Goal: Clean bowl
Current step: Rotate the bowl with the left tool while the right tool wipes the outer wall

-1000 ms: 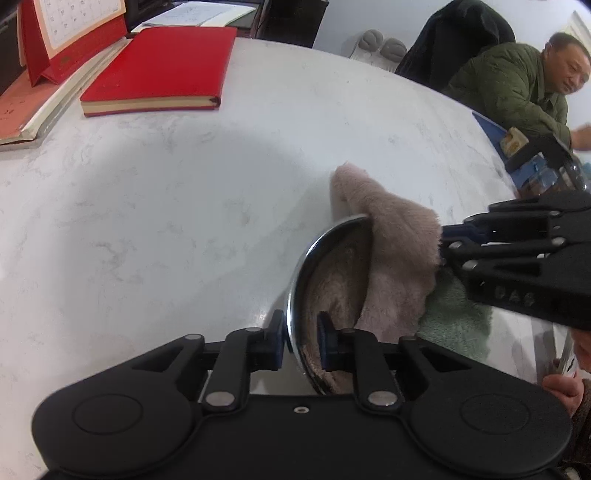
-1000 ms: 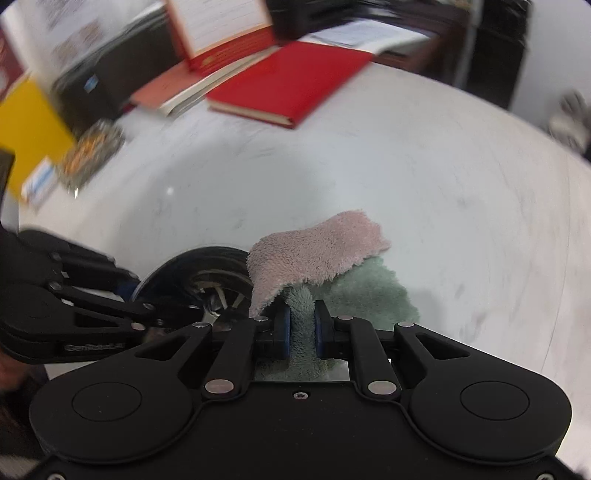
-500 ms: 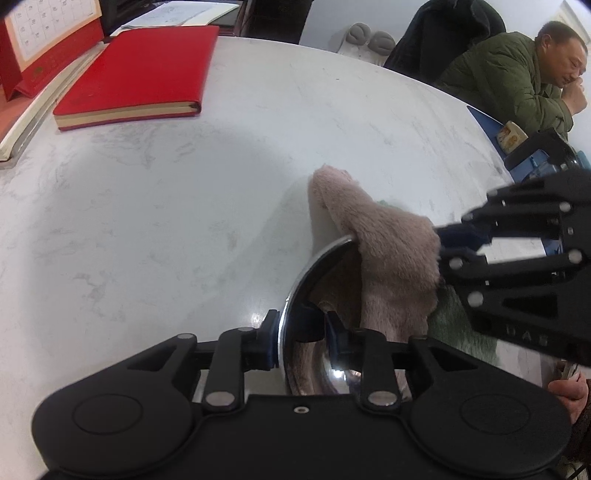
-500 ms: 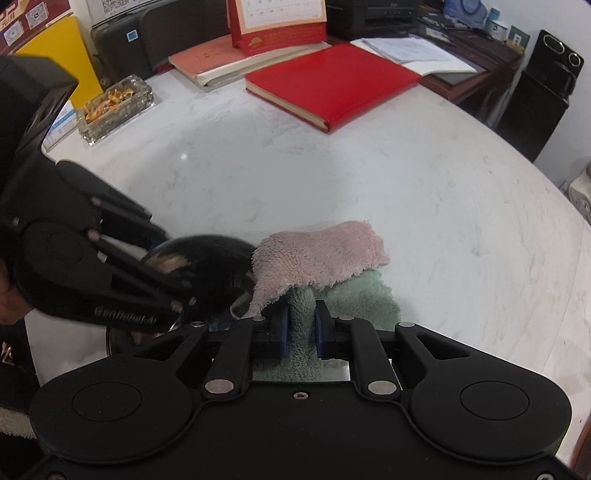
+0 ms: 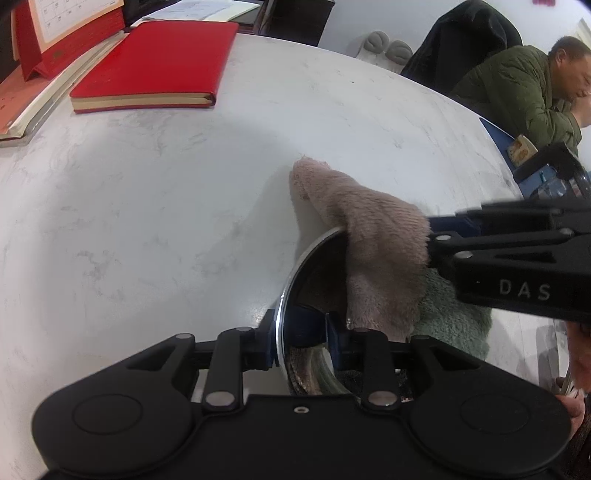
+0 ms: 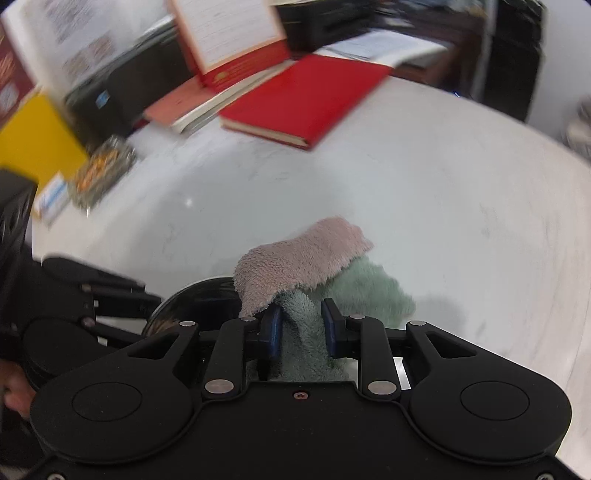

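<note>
A shiny steel bowl (image 5: 314, 266) is tilted on its side above the white marble table (image 5: 147, 221). My left gripper (image 5: 301, 332) is shut on the bowl's rim. A fluffy cloth, pink on one side (image 5: 376, 251) and green on the other (image 5: 454, 317), drapes over the bowl's rim and into it. My right gripper (image 6: 301, 325) is shut on the green part of the cloth (image 6: 303, 339), with the pink part (image 6: 295, 258) folded over ahead. The bowl (image 6: 199, 299) shows dark at lower left in the right wrist view. The right gripper body (image 5: 517, 258) enters the left wrist view from the right.
A red book (image 5: 155, 66), a stack of books and a desk calendar (image 5: 55, 29) lie at the table's far left. A glass ashtray (image 6: 103, 173) and a yellow box (image 6: 33, 147) sit further left. A man in a green jacket (image 5: 524, 92) sits at the far right.
The right gripper has pulled the cloth across the bowl, and its view has swung and blurred. The left gripper still holds the bowl's rim, slightly shifted.
</note>
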The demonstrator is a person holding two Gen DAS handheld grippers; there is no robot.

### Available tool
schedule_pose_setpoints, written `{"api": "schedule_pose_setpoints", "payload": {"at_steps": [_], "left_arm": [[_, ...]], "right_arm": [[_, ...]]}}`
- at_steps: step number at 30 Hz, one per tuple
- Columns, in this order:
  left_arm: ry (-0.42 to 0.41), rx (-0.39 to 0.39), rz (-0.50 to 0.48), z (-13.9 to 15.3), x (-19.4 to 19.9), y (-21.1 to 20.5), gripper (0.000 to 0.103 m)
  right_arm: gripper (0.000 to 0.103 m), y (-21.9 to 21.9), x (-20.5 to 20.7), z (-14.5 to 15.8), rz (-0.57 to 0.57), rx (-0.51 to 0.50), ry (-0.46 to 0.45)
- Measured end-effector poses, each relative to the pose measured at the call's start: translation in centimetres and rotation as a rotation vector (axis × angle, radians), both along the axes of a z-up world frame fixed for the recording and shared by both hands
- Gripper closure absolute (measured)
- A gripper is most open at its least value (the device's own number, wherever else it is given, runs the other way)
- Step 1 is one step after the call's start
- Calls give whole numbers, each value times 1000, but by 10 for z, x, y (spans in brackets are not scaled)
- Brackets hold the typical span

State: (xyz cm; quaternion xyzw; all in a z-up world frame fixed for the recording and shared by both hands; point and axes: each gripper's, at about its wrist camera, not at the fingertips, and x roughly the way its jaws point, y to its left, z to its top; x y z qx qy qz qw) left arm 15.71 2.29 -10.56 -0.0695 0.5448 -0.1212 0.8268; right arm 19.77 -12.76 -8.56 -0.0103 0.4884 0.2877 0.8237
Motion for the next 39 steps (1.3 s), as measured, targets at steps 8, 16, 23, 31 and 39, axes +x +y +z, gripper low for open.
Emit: {"api": "schedule_pose_setpoints", "payload": {"at_steps": [8, 16, 23, 31, 39], "left_arm": [[-2, -13, 31, 0, 0, 0, 77], [-8, -18, 45, -1, 0, 0, 76], [-4, -9, 48, -1, -6, -1, 77], [19, -10, 52, -1, -22, 3, 78], [-33, 7, 15, 15, -17, 9, 80]], "right_arm": [[89, -33, -15, -9, -174, 94, 84], [88, -43, -47, -13, -253, 103, 111], [88, -37, -47, -9, -237, 77, 87], [89, -26, -43, -5, -178, 28, 50], [89, -13, -40, -1, -92, -45, 3]]}}
